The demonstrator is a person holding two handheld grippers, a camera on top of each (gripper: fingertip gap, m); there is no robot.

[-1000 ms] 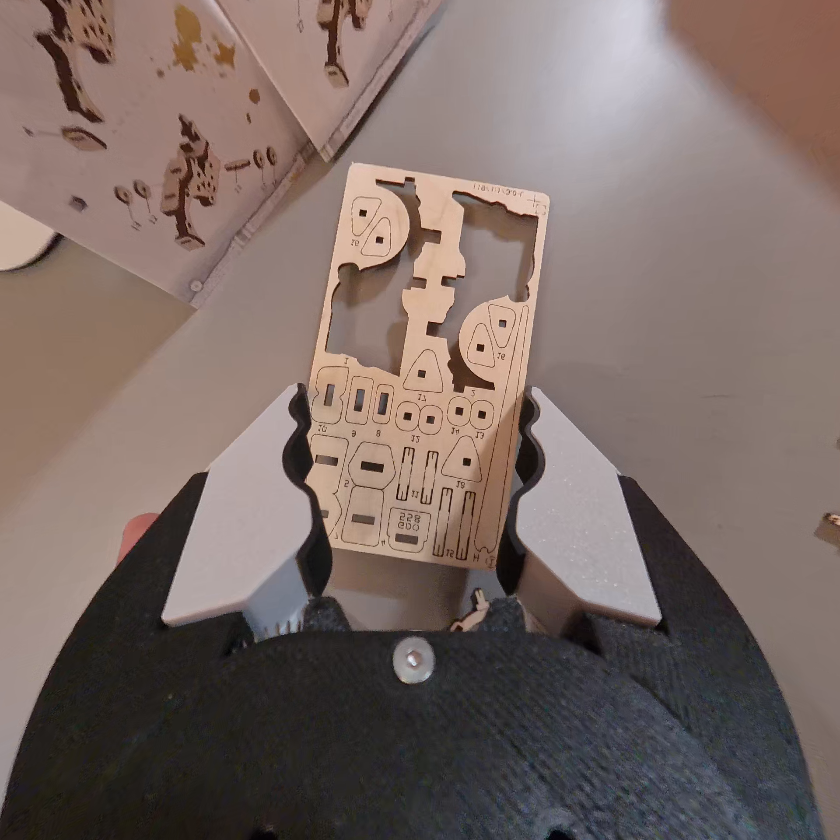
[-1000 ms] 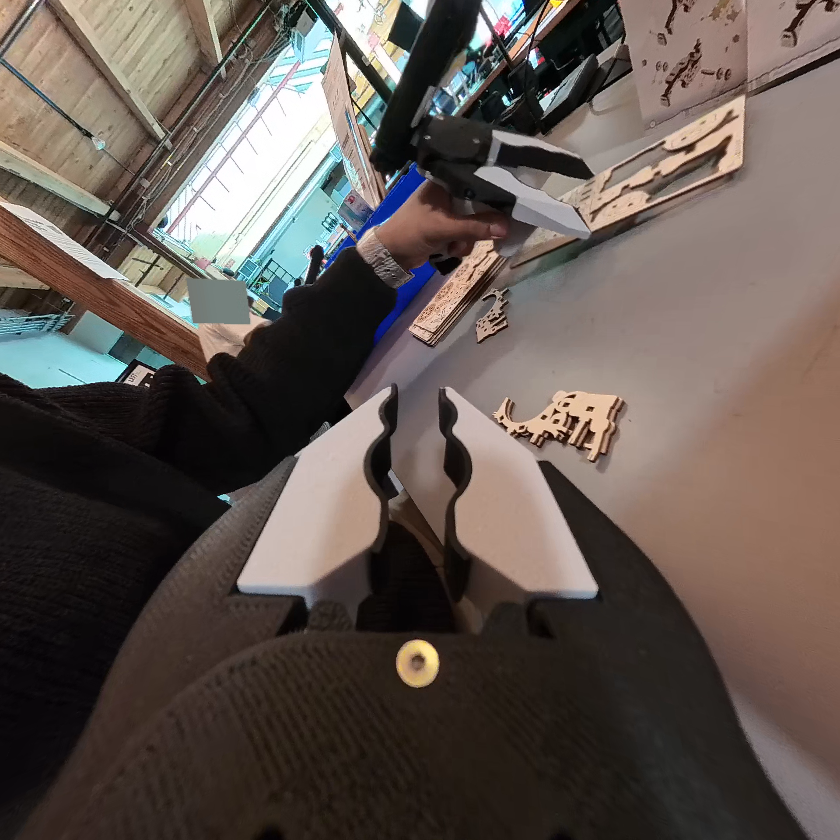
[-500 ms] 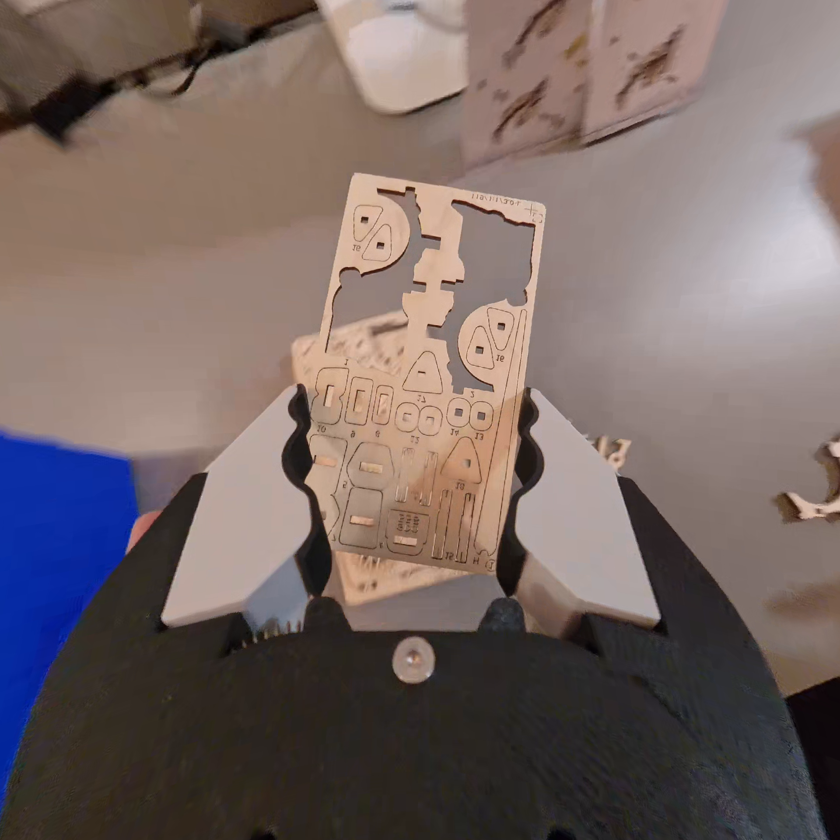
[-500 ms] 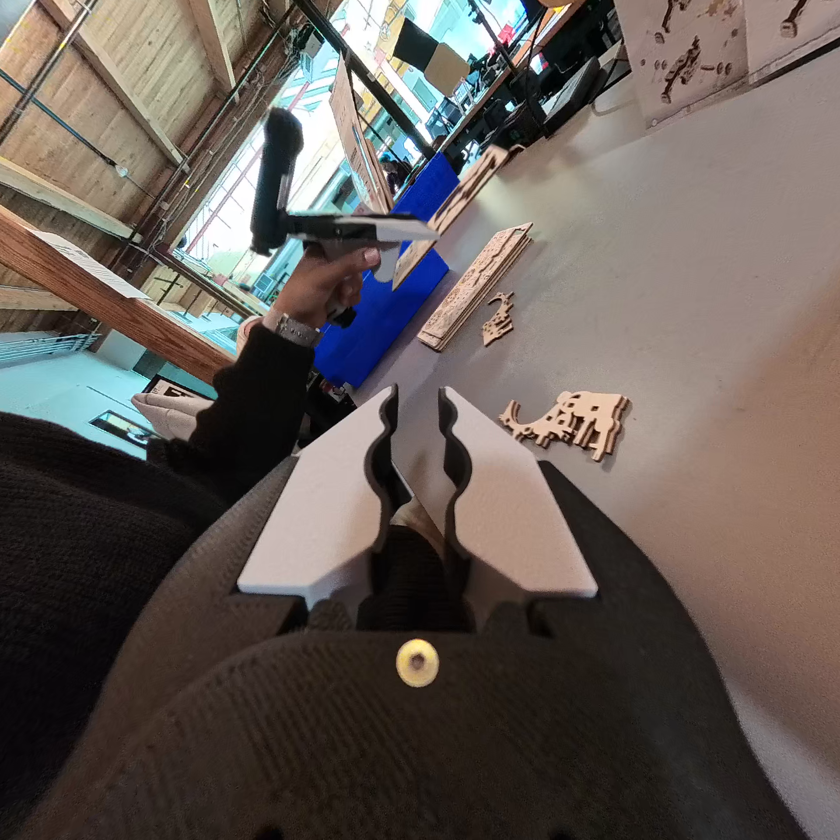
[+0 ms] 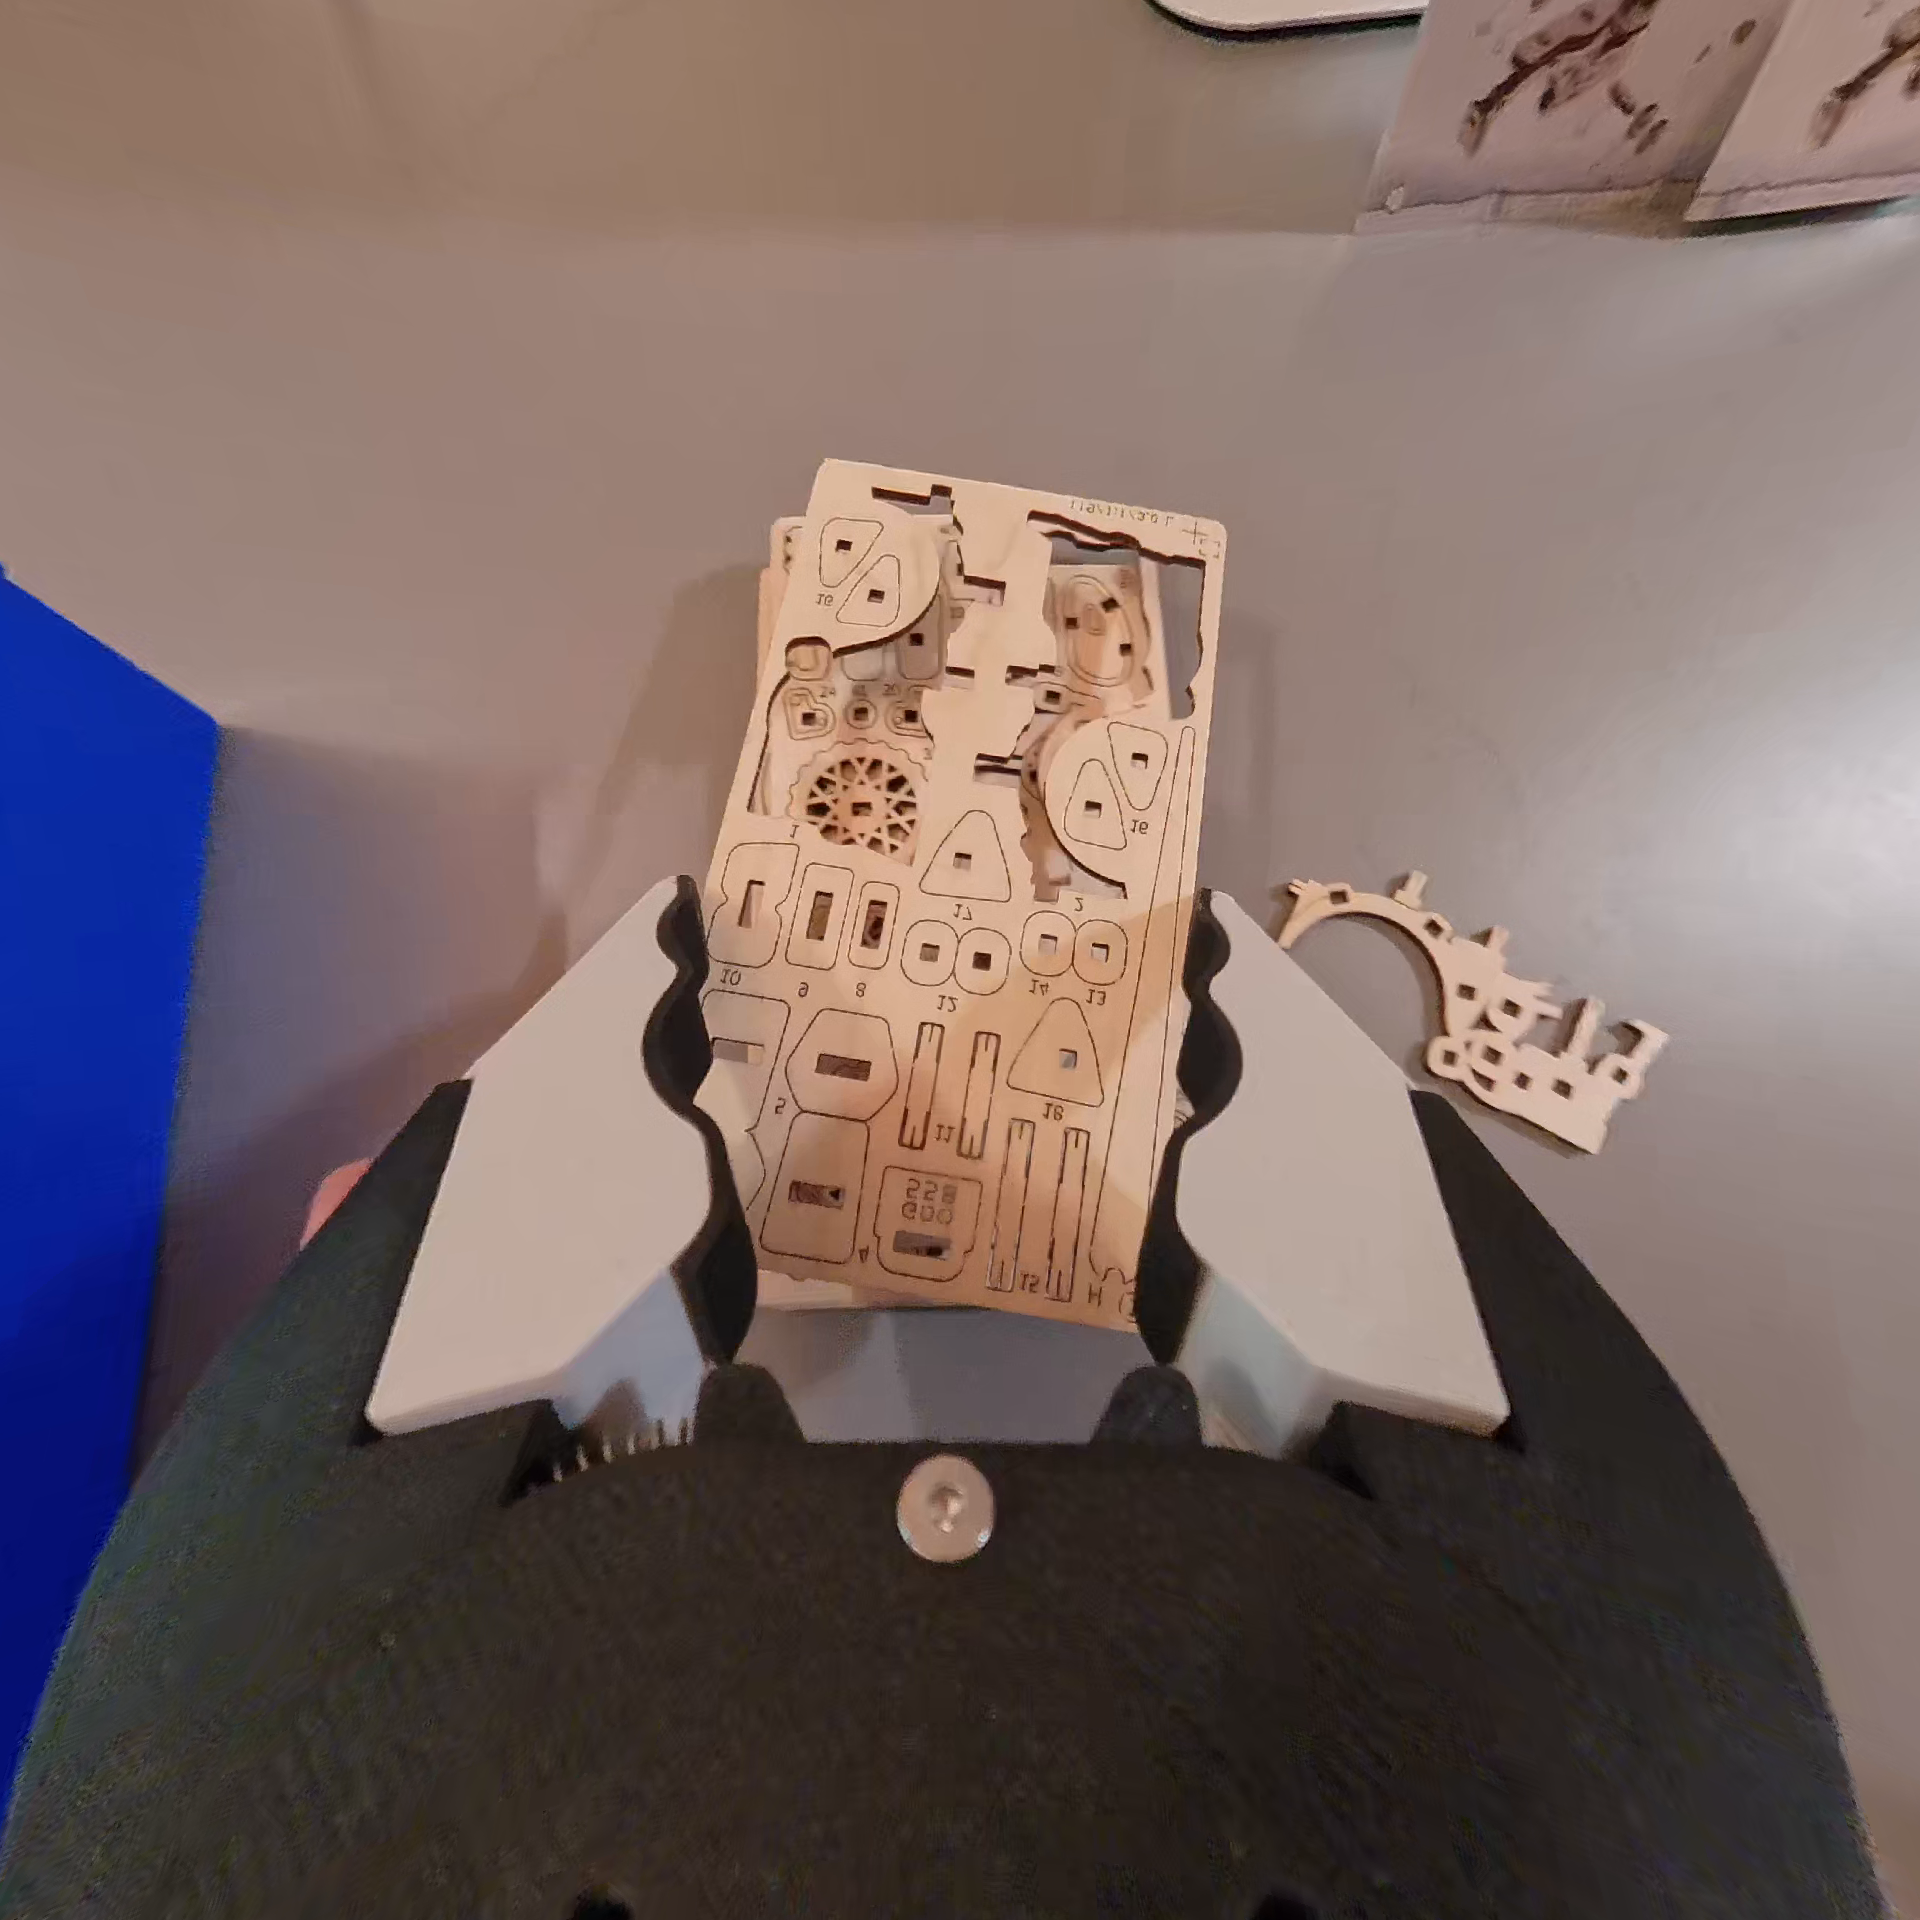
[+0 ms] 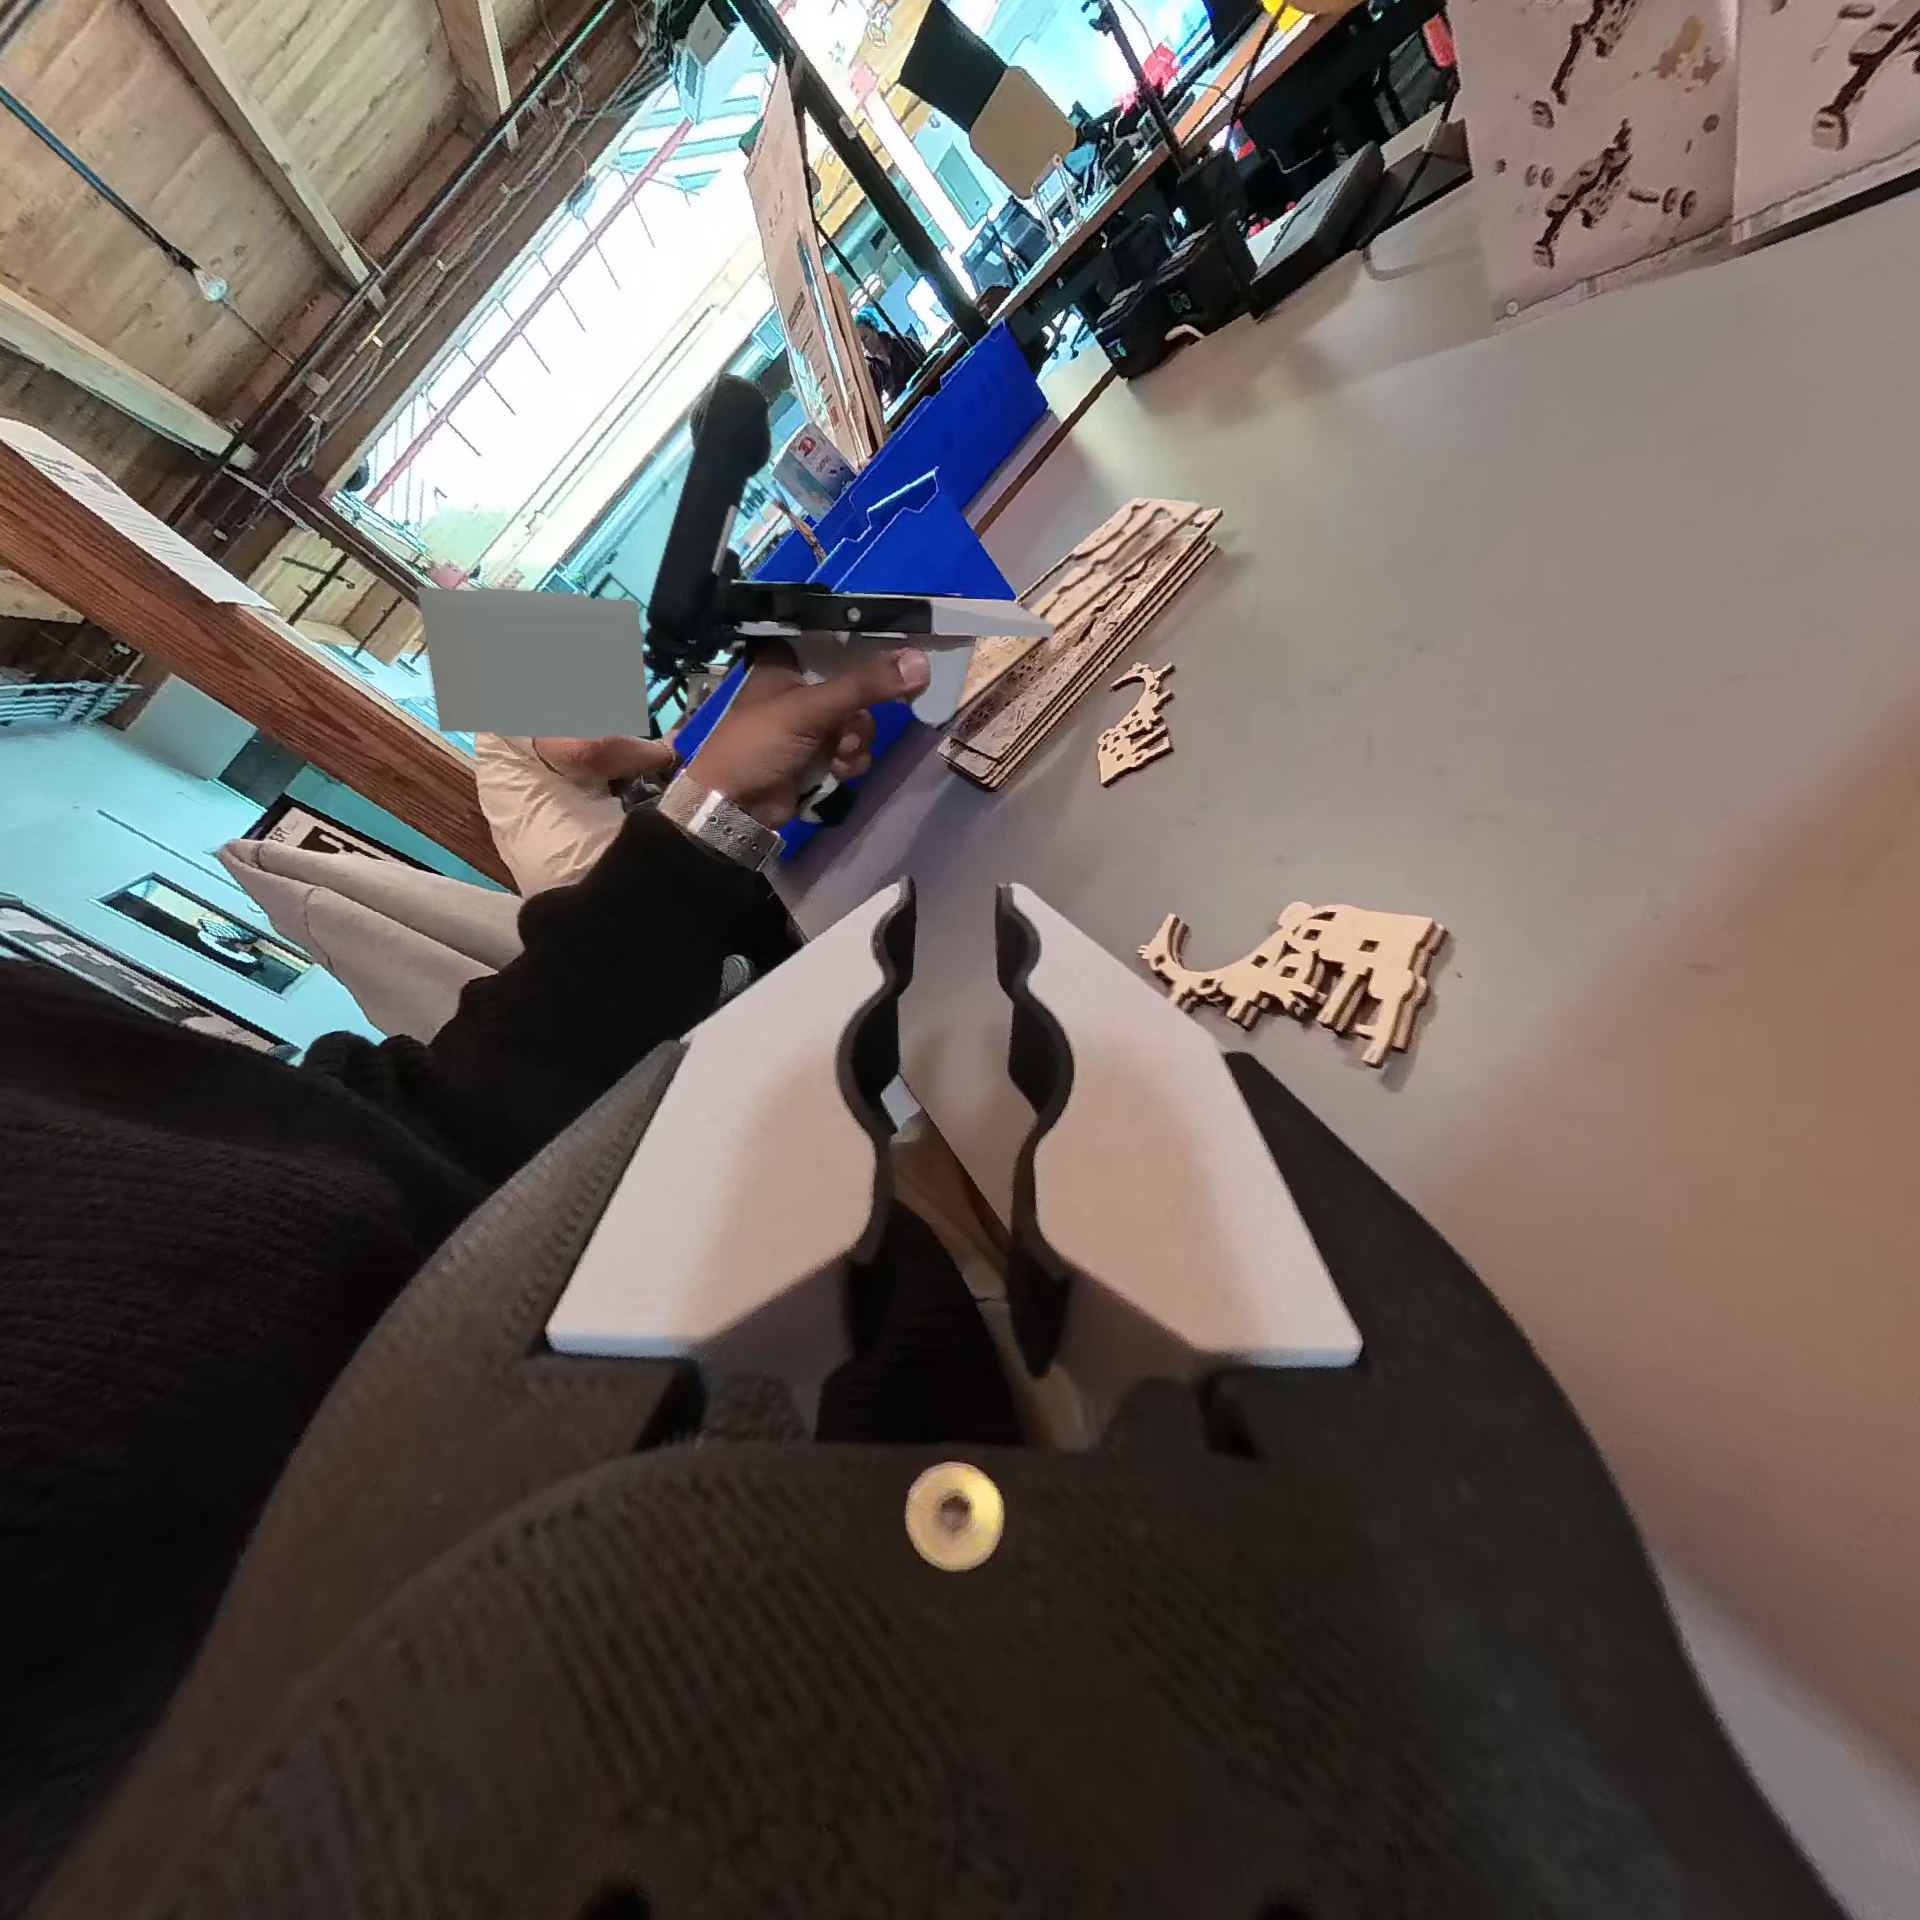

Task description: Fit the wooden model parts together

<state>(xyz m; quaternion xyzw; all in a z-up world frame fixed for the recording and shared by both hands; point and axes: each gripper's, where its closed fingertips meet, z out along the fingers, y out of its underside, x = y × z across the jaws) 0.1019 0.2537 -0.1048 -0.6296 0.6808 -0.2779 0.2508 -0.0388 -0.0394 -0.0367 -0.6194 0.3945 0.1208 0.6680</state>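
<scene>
While the person sits at a grey table, the two wrist views show the following.

Left gripper: its fingers clamp the two long edges of a wooden sheet and hold it flat, just above a stack of similar sheets.
Sheet: thin, pale, laser-cut, with several parts already punched out; the stack shows through the gaps.
Stack: lies on the table beside a blue bin.
Loose part: an arched, notched wooden piece on the table, just right of the stack.
Right gripper: empty, jaws slightly apart, held low over the near table edge.
Model: a partly built wooden assembly lying flat, right of the right gripper's tips, apart from them.
Booklet: instruction pages at the far edge.
Hand: grips the left gripper's handle; black sleeve, metal watch.
</scene>
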